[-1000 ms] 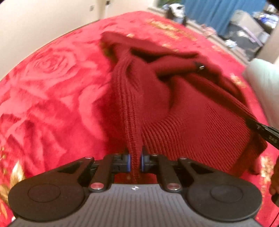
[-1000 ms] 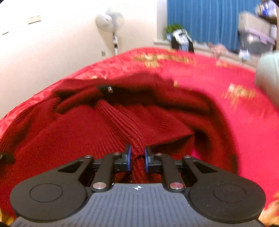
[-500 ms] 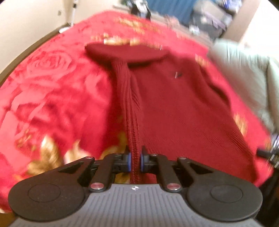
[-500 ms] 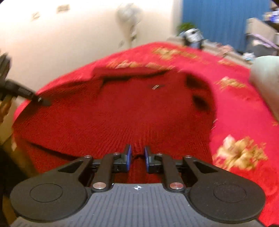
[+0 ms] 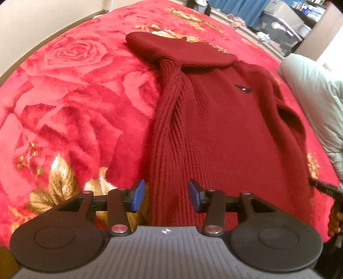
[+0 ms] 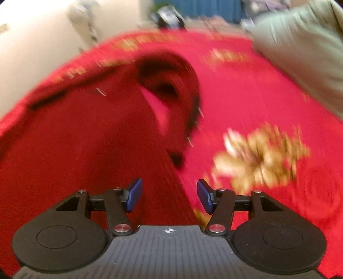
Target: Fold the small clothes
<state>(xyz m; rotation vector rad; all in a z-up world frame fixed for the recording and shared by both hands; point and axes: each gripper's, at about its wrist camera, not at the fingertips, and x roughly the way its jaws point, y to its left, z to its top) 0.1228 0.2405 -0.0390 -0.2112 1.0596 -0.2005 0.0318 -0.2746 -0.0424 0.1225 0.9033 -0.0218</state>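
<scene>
A dark red knitted sweater (image 5: pixel 225 128) lies spread flat on the red floral blanket (image 5: pixel 64 96), collar at the far end, one ribbed sleeve running down its left side. My left gripper (image 5: pixel 166 196) hangs over the near hem; its jaws are opening, the blue pads stand apart and the ribbed edge lies loose between them. In the blurred right wrist view the sweater (image 6: pixel 85 139) fills the left half. My right gripper (image 6: pixel 169 195) is over its right edge, jaws opening, pads clear of the fabric. The other gripper's tip (image 5: pixel 325 190) shows at the far right of the left wrist view.
A pale grey-green pillow (image 5: pixel 315 103) (image 6: pixel 300 53) lies on the bed right of the sweater. Beyond the bed stand blue curtains (image 5: pixel 242 8) and cluttered storage boxes (image 5: pixel 283 17). A light wall (image 6: pixel 32 43) runs along the left side.
Both grippers were shut on the sweater's hem and drew it flat toward the near edge; now both have let go and their jaws stand apart. The right view has swung rightward.
</scene>
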